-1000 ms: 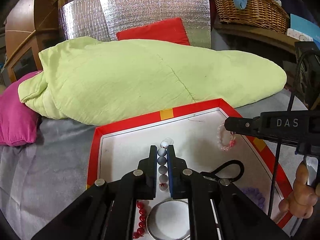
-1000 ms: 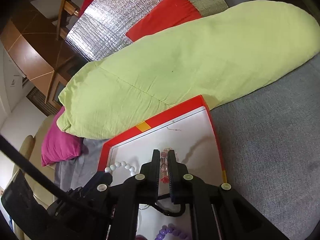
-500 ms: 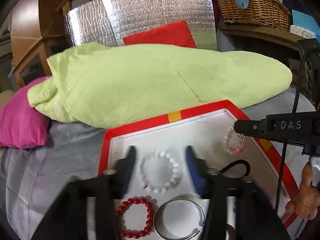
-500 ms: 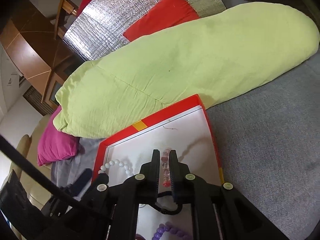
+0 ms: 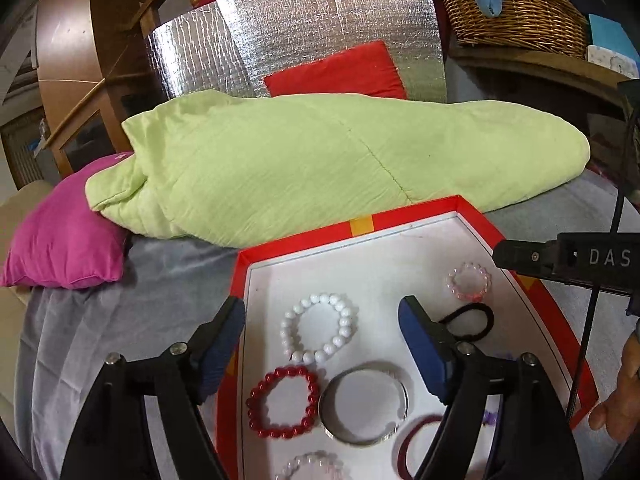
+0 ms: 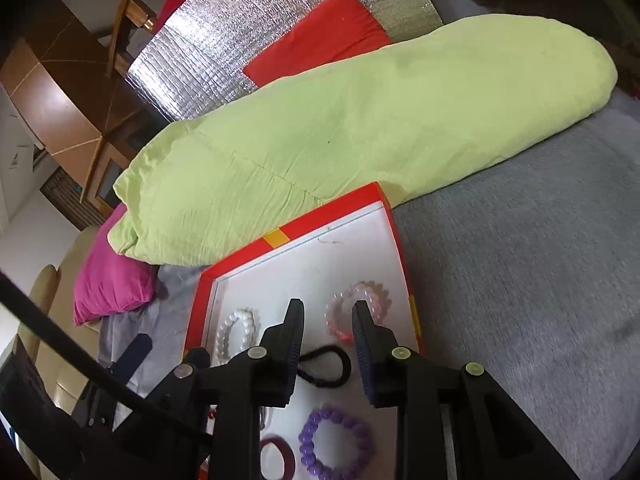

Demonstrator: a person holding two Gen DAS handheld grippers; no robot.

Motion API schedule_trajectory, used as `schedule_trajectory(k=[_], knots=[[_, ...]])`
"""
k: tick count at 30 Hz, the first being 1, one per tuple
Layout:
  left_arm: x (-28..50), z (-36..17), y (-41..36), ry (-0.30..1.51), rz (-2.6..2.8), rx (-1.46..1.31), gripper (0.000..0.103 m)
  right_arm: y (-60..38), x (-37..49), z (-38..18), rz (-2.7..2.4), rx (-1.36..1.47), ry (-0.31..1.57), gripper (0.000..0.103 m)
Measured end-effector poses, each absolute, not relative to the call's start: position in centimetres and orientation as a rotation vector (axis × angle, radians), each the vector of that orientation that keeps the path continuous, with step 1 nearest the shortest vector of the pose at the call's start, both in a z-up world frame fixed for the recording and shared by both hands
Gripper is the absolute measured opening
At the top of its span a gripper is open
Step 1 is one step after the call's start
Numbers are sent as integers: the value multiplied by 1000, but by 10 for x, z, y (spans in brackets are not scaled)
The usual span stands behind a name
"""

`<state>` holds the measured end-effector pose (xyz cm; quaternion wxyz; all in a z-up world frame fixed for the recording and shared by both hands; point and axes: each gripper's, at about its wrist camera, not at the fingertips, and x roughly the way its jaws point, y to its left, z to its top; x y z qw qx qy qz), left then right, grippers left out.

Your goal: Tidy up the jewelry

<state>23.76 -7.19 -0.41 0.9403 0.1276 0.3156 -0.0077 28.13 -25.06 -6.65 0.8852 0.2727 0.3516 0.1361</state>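
In the red-rimmed tray lying on the grey bed cover beside a green quilt, several bracelets rest flat and apart. The left gripper has its jaws opening, wide apart, with the white bead bracelet lying free on the tray floor between them, touched by neither pad. The right gripper has its jaws opening too, narrower, framing the pink bead bracelet, which lies flat near the tray's far right corner, unpinched. Nearer lie a red bead bracelet, a silver bangle, a black hair tie and a purple bracelet. Step in hand, as judged: release of two pieces just set out in the tray. The next move calls for lifting both grippers clear without dragging beads, then choosing a piece not yet arranged.
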Motion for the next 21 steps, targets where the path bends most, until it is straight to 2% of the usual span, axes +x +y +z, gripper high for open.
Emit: schedule_trajectory(k=[3,7,11,17,21], knots=[[227,-2,-72,647,-18,264,82,-248,271,-65,263,534,738,39],[215,0,-72,655,-13,267,82,-241,256,-61,237,458,744,40],[198,4,-66,670,-24,230,83,-236,238,-57,219,400,751,48],[169,15,-54,664,-2,175,86,-236,193,-49,180,294,734,50],[146,19,-48,655,83,179,86,-236,156,-43,159,243,687,59]])
